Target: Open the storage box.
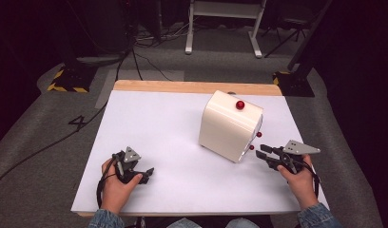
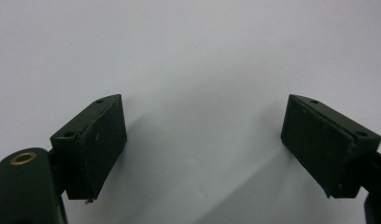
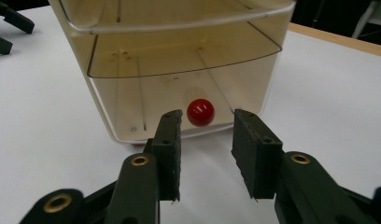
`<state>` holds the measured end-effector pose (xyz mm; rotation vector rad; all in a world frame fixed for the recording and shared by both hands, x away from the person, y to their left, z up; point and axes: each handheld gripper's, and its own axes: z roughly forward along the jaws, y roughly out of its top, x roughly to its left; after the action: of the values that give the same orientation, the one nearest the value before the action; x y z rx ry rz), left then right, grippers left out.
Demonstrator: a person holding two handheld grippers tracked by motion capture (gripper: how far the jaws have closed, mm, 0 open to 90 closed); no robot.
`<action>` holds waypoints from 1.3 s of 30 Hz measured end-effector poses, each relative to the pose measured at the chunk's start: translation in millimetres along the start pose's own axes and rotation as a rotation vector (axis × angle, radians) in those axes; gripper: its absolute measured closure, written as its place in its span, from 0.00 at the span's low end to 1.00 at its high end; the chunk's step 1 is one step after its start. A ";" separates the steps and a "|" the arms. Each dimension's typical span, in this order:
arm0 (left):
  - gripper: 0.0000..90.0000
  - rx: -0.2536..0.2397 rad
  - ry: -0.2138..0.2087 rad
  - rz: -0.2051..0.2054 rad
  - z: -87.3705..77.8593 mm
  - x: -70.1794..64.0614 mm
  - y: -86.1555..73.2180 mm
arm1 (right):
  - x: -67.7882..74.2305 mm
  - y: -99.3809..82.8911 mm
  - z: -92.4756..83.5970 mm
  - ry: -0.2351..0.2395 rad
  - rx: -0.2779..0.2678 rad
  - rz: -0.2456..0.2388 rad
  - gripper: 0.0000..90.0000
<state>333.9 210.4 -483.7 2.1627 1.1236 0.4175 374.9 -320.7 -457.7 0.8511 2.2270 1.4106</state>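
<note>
While left gripper point(image 2: 202, 140) gapes over bare table point(image 2: 188, 46) | right gripper point(image 3: 205, 149) open, empty, facing drawer knob point(image 3: 201, 112) | cream box point(image 1: 230, 126)

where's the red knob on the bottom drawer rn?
In the right gripper view the red knob sits low on the front of the cream drawer unit, just ahead of the open right gripper, lined up with the gap between its jaws.

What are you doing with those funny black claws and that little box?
A person holds a black two-jaw gripper in each hand over a white table. The right gripper, jaws open, points at the red round knob on the bottom drawer of a small cream plastic drawer box. The left gripper is open over bare table, holding nothing.
</note>
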 end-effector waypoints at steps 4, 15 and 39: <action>0.16 0.000 0.001 -0.001 0.0 -0.1 0.0 | -1.4 -1.1 7.7 0.022 0.008 0.002 0.72; 0.16 0.000 0.000 0.001 0.0 0.1 0.0 | -6.0 -2.0 21.3 0.069 -0.012 -0.013 0.77; 0.16 -0.001 0.001 0.001 0.1 0.1 0.0 | -11.2 -9.2 -7.9 0.060 -0.024 -0.006 0.82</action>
<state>334.0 210.5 -483.8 2.1624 1.1229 0.4187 375.9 -336.5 -462.7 0.8041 2.2493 1.4759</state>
